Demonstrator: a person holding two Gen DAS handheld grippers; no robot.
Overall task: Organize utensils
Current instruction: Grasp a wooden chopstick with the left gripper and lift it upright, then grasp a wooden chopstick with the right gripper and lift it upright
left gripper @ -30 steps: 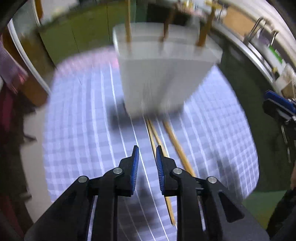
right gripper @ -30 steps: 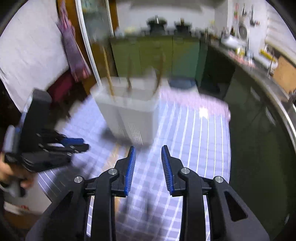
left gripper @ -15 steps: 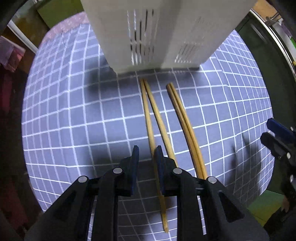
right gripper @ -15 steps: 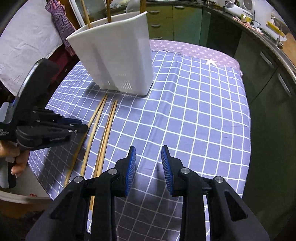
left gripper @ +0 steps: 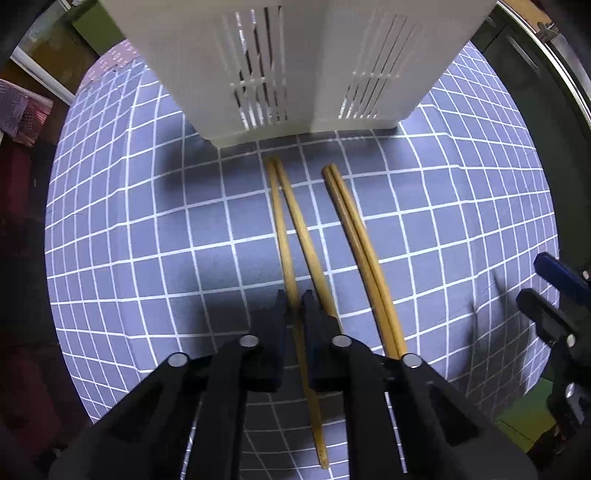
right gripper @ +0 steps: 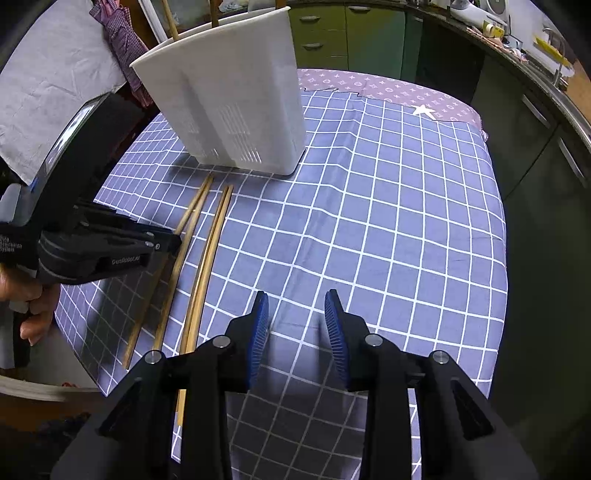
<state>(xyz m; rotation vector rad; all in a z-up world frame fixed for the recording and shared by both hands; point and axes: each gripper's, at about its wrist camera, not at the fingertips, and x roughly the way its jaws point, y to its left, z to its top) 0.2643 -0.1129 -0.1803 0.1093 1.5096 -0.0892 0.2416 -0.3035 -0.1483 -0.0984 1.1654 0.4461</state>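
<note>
A white slotted utensil holder (left gripper: 295, 55) (right gripper: 229, 92) stands on the checked tablecloth (right gripper: 388, 221), with several wooden sticks (right gripper: 168, 18) upright in it. In front of it lie two pairs of wooden chopsticks. My left gripper (left gripper: 294, 295) (right gripper: 173, 240) points down and is shut on the left chopstick (left gripper: 280, 229) of the left pair; its partner (left gripper: 310, 243) runs under the right finger. The other pair (left gripper: 354, 236) (right gripper: 210, 251) lies untouched beside it. My right gripper (right gripper: 297, 295) (left gripper: 532, 277) hovers over bare cloth to the right, its jaws opening with nothing between them.
A hand (right gripper: 33, 302) holds the left gripper at the table's near left edge. Green cabinets (right gripper: 332, 37) stand behind the table, and a counter with a sink rail (right gripper: 554, 74) runs along the right. A patterned pink cloth (right gripper: 388, 88) covers the far end.
My left gripper came down over the chopsticks and its jaws closed on the left one. My right gripper sank toward the cloth, then held still, its jaws slightly wider.
</note>
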